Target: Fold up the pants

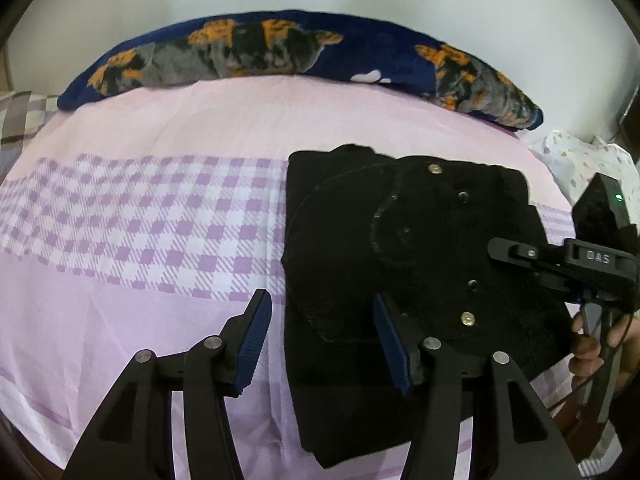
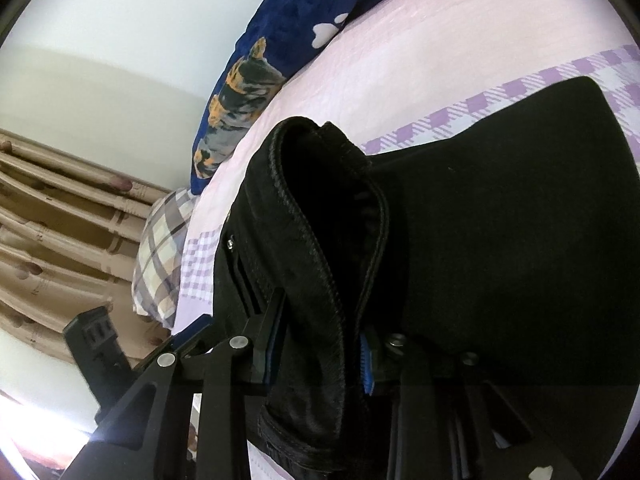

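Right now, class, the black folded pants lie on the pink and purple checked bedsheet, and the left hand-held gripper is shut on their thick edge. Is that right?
One thing is wrong: the right hand-held gripper, seen in the right wrist view, is shut on the black folded pants. The left hand-held gripper hangs open in the left wrist view. The pants do lie on the pink and purple checked bedsheet.

Pink bedsheet point(image 1: 168, 120) with lilac gingham band; navy dog-print blanket point(image 1: 280, 48) along the far edge; plaid pillow point(image 2: 160, 248); beige, possibly curtained, backdrop point(image 2: 48, 216).

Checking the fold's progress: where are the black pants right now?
In the left wrist view, the black pants lie folded on the bed's right half, below the navy pillow; the right gripper clamps their edge.
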### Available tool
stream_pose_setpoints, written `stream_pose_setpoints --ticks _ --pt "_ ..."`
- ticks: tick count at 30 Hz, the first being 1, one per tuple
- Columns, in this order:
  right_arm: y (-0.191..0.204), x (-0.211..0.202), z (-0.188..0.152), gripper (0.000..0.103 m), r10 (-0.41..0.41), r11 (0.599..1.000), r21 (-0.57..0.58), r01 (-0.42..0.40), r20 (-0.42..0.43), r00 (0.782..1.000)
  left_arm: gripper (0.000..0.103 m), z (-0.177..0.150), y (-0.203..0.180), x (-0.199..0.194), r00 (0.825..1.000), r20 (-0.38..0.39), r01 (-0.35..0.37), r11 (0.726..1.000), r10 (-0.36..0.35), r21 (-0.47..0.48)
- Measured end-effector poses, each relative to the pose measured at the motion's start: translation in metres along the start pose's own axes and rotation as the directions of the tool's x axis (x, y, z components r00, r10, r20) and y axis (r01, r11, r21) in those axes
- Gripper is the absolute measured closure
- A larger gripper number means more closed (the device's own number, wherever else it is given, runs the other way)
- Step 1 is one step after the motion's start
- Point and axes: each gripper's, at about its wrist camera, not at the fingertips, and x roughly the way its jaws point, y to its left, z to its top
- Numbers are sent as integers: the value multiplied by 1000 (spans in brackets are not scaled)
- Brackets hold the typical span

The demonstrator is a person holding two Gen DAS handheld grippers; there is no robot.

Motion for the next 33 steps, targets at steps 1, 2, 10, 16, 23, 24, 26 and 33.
stream_pose_setpoints --ticks 1,2,10,16,23,24,26,33 --pt "1 0 0 75 -5 1000 4 5 0 1000 49 -1 0 -3 1000 8 7 1000 -7 -5" --pt "1 1 1 75 -9 1000 14 9 -2 1000 49 -1 1 -5 1000 14 10 1000 -10 -8" --pt "5 1 6 78 -44 995 91 47 -37 998 49 -5 19 -25 998 66 25 997 -20 -74" --pt "31 -13 6 88 -53 998 28 53 -5 999 49 -8 39 -30 998 61 25 989 -16 -149" --pt "62 -36 10 90 -7 1000 0 7 23 1000 49 -3 45 -33 998 51 -15 985 24 -173" --pt "67 -40 10 90 -10 1000 -11 10 27 1000 49 -2 45 -33 999 48 -17 985 26 -170" --pt "74 -50 12 90 -7 1000 -26 8 41 999 49 0 43 -32 999 45 -17 986 25 -166" --pt "64 -86 19 90 -40 999 -31 44 110 993 49 13 19 -27 999 45 14 995 -10 -102"
